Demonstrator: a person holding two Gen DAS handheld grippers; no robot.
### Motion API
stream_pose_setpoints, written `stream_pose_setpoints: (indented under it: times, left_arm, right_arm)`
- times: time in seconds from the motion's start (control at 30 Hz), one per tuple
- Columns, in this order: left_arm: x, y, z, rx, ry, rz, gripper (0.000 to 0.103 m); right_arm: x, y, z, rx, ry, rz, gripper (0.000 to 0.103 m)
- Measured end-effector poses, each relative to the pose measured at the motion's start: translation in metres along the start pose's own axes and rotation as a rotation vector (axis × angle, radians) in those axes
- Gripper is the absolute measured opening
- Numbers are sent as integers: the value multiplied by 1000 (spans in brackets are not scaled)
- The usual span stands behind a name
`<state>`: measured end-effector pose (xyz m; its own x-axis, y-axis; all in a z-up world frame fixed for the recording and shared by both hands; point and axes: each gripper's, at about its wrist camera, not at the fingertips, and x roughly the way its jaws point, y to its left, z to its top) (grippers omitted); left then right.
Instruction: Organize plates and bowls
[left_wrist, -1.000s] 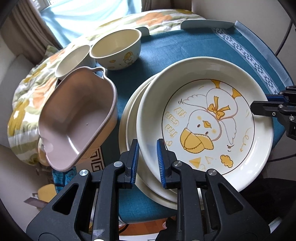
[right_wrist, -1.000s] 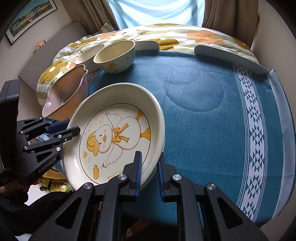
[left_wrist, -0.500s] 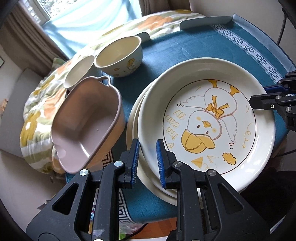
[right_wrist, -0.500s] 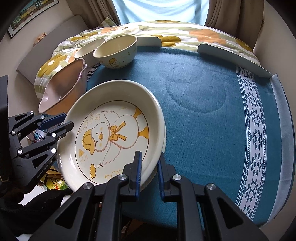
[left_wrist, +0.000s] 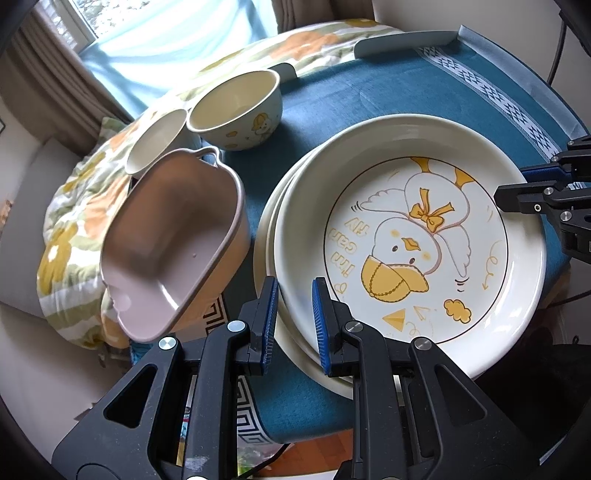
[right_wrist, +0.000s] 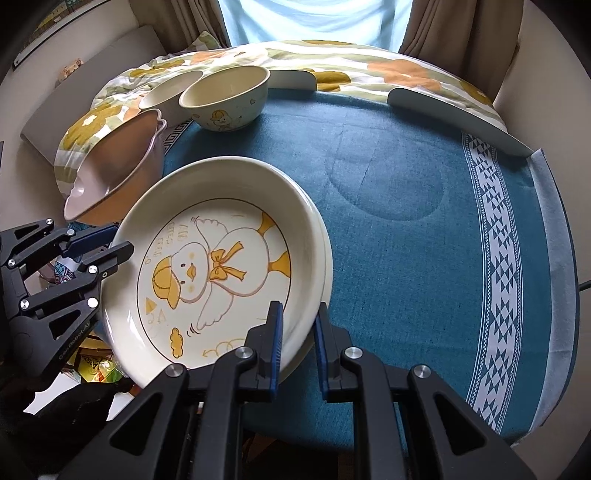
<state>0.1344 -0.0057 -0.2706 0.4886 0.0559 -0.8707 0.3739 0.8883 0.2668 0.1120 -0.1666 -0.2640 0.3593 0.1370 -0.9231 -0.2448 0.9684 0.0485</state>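
A cream plate with a yellow duck picture (left_wrist: 406, 240) (right_wrist: 221, 266) lies on top of one or two plain plates (left_wrist: 266, 251) (right_wrist: 327, 251). My left gripper (left_wrist: 294, 295) (right_wrist: 122, 240) is shut on the rim of this stack at one side. Opposite it, my right gripper (right_wrist: 299, 314) (left_wrist: 511, 182) is shut on the rim too. The stack hangs partly over the near left edge of the blue-clothed table (right_wrist: 406, 240). Whether its underside rests on the cloth is hidden.
A pink two-handled baking dish (left_wrist: 173, 240) (right_wrist: 110, 173) sits tilted at the table's left edge. Behind it stand a duck-print bowl (left_wrist: 236, 110) (right_wrist: 225, 99) and a plain cream bowl (left_wrist: 155, 144) (right_wrist: 170, 90). A floral blanket (right_wrist: 332, 62) lies beyond the table.
Both grippers have kept their hold on the plate stack. The views have turned slightly, so the pink dish and bowls sit further in from the left; nothing was let go.
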Motion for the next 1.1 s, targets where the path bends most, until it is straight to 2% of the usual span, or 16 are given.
stream_pose_setpoints:
  times: [0.23,0.47,0.57,0.67,0.7,0.77,0.8,0.83,0.87,0.9,0.93,1.1]
  left_arm:
    - [-1,4,0,-31,3,4,17]
    - [-12,7,2,-91,-1,34,17]
    - [-33,20,8,-163,-18,34,17]
    - [-60,43,14,-286,-44,-23,17]
    - [-67,52,15,-334,-46,-48,17]
    - [-79,68,15,-426,-39,-69,18]
    - [-83,74,14,-461,-38,-72,23]
    - [-87,80,12,-494,-38,-77,28]
    - [-91,84,10,-521,-40,-73,53]
    - [-95,89,5,-552,-49,-62,88]
    - [-100,95,0,-586,-68,-38,101]
    - [-113,125,-17,-697,-96,-2,102]
  right_arm:
    - [1,3,0,-21,4,-32,15]
    - [-9,-6,4,-15,-39,30,15]
    - [-26,-9,11,-20,-80,68,15]
    - [-47,-12,20,-30,-109,136,15]
    - [-54,-12,24,-44,-124,154,17]
    - [-65,-10,29,-71,-161,173,53]
    - [-70,-8,32,-84,-180,189,88]
    - [-74,-7,35,-97,-202,206,102]
    - [-77,-7,39,-108,-218,219,102]
    - [-78,-5,42,-119,-227,229,102]
    - [-79,-5,46,-130,-231,239,102]
    - [-74,7,64,-174,-251,301,102]
